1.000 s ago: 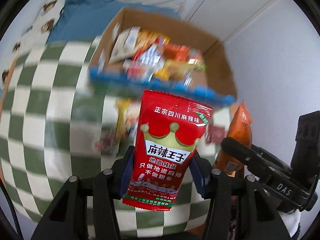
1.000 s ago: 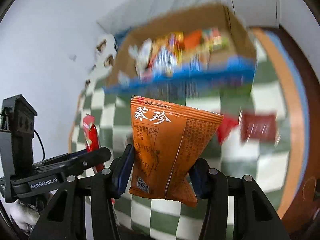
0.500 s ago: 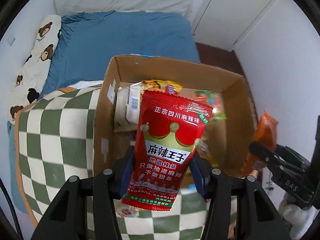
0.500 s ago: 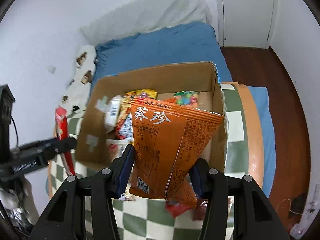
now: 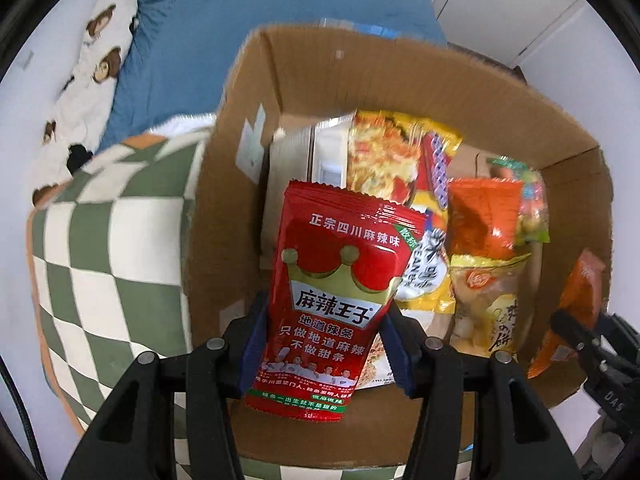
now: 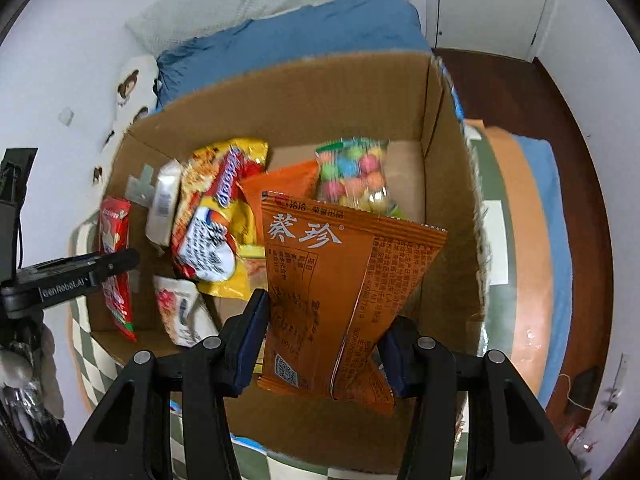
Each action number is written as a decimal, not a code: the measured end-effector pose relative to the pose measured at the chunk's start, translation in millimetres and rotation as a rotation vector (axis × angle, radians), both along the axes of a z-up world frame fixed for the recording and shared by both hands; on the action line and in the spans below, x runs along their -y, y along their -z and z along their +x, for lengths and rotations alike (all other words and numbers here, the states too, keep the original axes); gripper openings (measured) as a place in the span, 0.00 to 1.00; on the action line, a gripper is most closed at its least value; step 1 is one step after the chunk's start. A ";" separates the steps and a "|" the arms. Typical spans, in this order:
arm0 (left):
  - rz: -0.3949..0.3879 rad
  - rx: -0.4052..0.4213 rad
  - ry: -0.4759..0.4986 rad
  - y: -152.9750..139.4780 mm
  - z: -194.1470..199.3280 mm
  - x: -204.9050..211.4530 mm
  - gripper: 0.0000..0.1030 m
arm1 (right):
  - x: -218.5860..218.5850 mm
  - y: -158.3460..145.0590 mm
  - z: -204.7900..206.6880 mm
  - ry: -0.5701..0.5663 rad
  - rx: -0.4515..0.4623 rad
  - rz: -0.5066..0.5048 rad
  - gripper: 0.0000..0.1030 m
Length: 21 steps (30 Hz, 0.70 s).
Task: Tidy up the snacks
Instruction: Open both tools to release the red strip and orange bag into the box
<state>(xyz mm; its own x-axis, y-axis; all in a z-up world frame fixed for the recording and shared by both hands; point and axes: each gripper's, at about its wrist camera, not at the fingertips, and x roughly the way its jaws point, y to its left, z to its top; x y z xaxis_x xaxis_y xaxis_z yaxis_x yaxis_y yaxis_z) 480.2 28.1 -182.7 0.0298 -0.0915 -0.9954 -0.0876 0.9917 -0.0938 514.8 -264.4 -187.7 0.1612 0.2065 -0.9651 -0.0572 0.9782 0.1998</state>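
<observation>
Left tongs (image 5: 324,344) clamped on a red packet (image 5: 336,292) with a gold crown, held upright over the left part of an open cardboard box (image 5: 560,136). Right tongs (image 6: 322,350) clamped on an orange packet (image 6: 340,280), which twists between the pads, above the box's right half. Both point steeply down into the box. Inside lie a yellow bag (image 6: 224,216), a clear bag of coloured sweets (image 6: 354,176), another orange packet (image 5: 486,212) and a white pack (image 6: 162,200). The box sits on a green-and-white checked cover (image 5: 104,248); a blue bed (image 6: 304,36) lies beyond it, with a bear-print pillow (image 5: 88,92) at the left.
</observation>
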 end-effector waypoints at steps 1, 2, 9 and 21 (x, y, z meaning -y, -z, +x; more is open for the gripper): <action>-0.010 -0.018 -0.007 5.2 -0.9 -1.2 0.49 | -1.5 6.5 0.1 -0.011 -0.030 -0.003 0.54; -0.019 -0.034 -0.015 9.9 -1.5 -2.3 0.53 | -2.5 14.4 0.1 -0.013 -0.068 -0.004 0.55; -0.069 -0.014 -0.027 10.2 -5.4 -3.7 0.87 | -12.9 21.9 0.4 -0.025 -0.092 -0.055 0.96; -0.023 0.176 0.007 -23.2 -41.5 12.6 0.87 | -11.5 13.5 -16.2 0.016 -0.054 -0.029 0.96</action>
